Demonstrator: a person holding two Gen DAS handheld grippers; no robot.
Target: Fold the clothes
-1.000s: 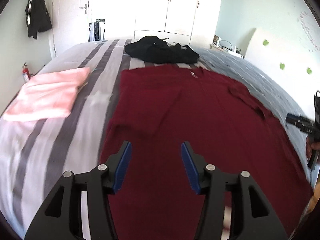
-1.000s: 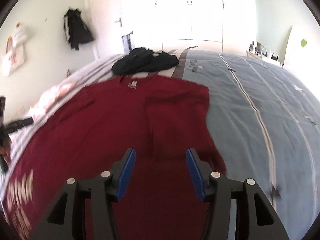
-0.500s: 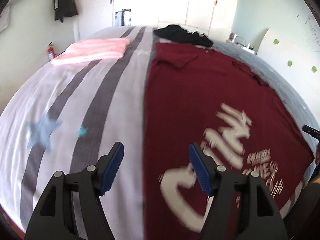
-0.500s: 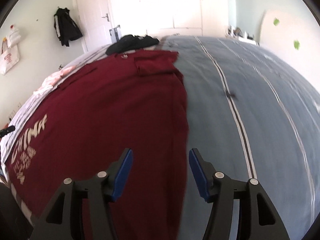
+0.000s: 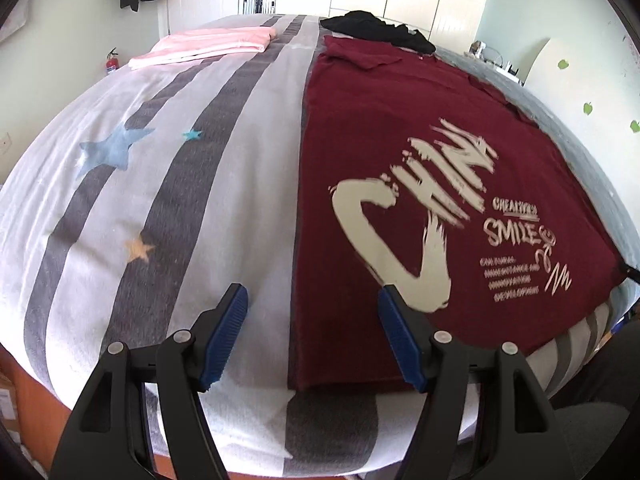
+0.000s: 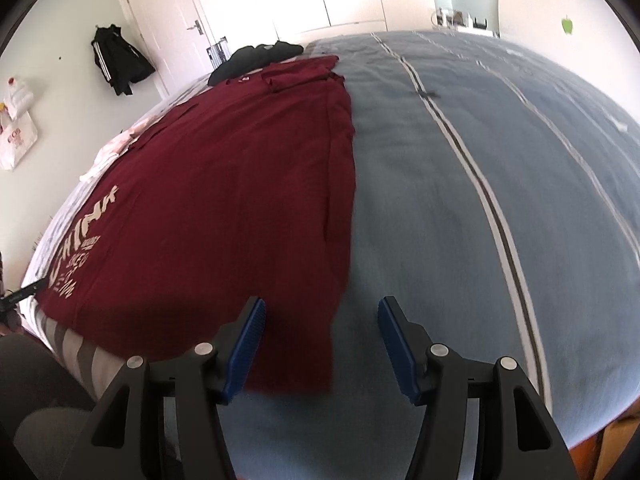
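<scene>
From the left wrist, the left gripper [image 5: 312,334] hangs wide apart over the near left corner of the maroon T-shirt [image 5: 400,128] spread on the bed [image 5: 120,184], while from the right wrist the right gripper [image 6: 322,344], equally spread and empty, straddles the shirt's near right corner.

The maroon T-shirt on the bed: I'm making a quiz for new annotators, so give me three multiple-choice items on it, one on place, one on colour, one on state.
1. Where is the folded pink garment relative to the maroon T-shirt?
A. On top of it
B. Apart, on the grey-striped side
C. Under it

2. What colour is the T-shirt's printed lettering?
A. Cream
B. Black
C. Blue

3. How are the left gripper and right gripper?
A. Both shut on the shirt
B. One open, one shut
C. Both open, holding nothing

Answers: B, bare striped bedding separates them; A, pale letters on maroon; C, each view shows spread fingers with nothing between them.
</scene>
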